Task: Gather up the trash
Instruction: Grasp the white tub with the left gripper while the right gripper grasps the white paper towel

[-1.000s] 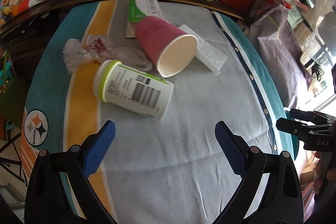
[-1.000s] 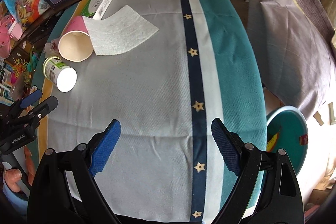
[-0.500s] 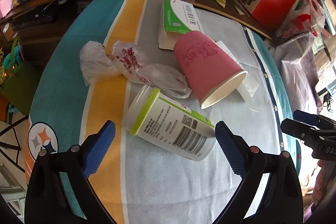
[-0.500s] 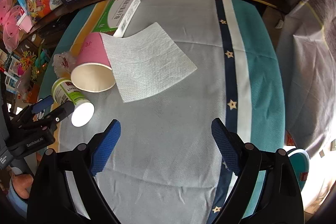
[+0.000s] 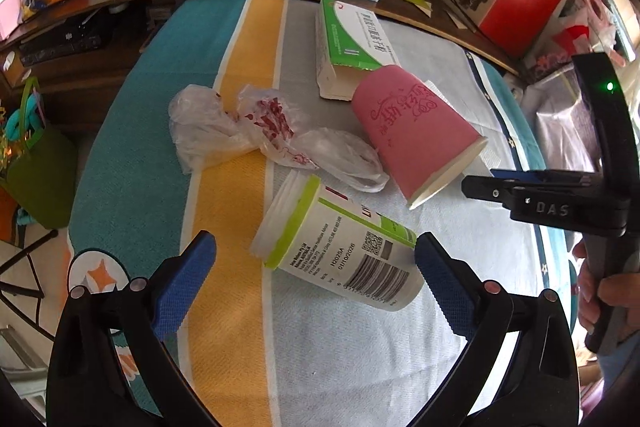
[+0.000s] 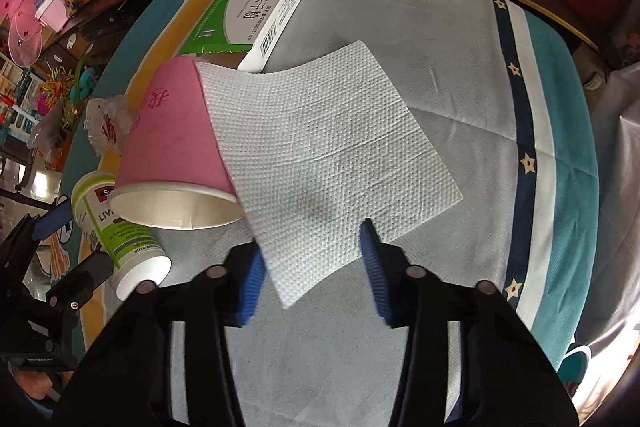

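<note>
Right claw [image 6: 312,267] closing, napkin [image 6: 320,147] between (untouched)

— Count on the striped cloth [image 6: 460,27]?
— Paper cups: one, pink [image 5: 416,135], on its side. Plastic jars: one, white with a green band [image 5: 344,255], on its side. Cardboard boxes: one, green and white [image 6: 256,11]. Paper napkins: one [image 6: 332,155]. Crumpled plastic bags: one clump [image 5: 256,131]; whether it is a single bag or two cannot be told.
— And tools?
— Grippers: two, left gripper [image 5: 316,279] and right gripper [image 6: 312,267].
</note>
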The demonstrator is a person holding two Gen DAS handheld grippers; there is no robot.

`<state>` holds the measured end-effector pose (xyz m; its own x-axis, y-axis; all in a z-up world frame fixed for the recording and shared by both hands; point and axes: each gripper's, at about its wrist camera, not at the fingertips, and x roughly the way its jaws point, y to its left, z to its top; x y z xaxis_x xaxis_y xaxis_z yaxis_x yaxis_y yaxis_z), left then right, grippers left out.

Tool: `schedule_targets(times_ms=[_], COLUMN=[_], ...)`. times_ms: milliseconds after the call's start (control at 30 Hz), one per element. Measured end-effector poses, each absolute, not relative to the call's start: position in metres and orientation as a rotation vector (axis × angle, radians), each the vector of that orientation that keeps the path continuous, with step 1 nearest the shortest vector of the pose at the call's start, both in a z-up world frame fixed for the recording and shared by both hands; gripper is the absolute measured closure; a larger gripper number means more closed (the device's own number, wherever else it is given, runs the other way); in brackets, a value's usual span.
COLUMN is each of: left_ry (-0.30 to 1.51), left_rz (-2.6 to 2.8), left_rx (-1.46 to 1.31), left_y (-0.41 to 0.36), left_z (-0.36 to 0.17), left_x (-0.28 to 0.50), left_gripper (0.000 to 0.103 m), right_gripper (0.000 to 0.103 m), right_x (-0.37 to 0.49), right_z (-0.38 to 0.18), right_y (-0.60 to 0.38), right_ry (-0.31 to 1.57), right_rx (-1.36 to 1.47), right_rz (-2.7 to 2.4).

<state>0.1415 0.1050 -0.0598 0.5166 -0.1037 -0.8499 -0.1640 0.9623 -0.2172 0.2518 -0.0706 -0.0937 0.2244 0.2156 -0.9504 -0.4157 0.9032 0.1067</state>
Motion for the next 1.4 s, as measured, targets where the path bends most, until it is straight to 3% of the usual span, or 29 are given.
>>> schedule_targets(times_ms=[33, 333, 567, 700, 933, 1167, 1400], left_ry=[1.034, 1.044, 1.049, 1.068, 1.104, 1.108, 1.176], left_rz=[0.039, 0.113, 0.092, 0.065, -0.001, 0.043, 0.037], left_rx=[-0.297, -0.341, -0.271, -0.222, -0.179, -0.14, -0.139], left_y=[0.105, 0.095, 0.087, 0.085, 0.074, 0.068, 0.054], left_z=[-0.06, -0.069, -0.071, -0.068, -0.067, -0.062, -0.083], left_x=[0.144, 0.168, 0.157, 0.139, 0.107, 0.09, 0.089], left_gripper=[0.003, 0.004, 0.031, 0.039, 0.039, 0.021, 0.021], right_gripper=[0.1, 0.1, 0.1, 0.1, 0.1, 0.1, 0.1], right_x=[0.251, 0.22, 0.196, 0.186, 0.15, 0.123, 0.105], right_z=[-0.094, -0.085, -0.082, -0.078, -0.072, -0.066, -0.064], right_y=[-0.071, -0.097, -0.124, -0.133, -0.144, -0.156, -0.174], right_ry=[1.278, 1.273, 1.273, 1.265, 1.251, 1.236, 1.221], right_rx=[-0.172, -0.134, -0.095, -0.058, -0.022, 0.016, 0.042], right_rz=[0.447, 0.451, 0.428, 0.423, 0.443, 0.442, 0.424])
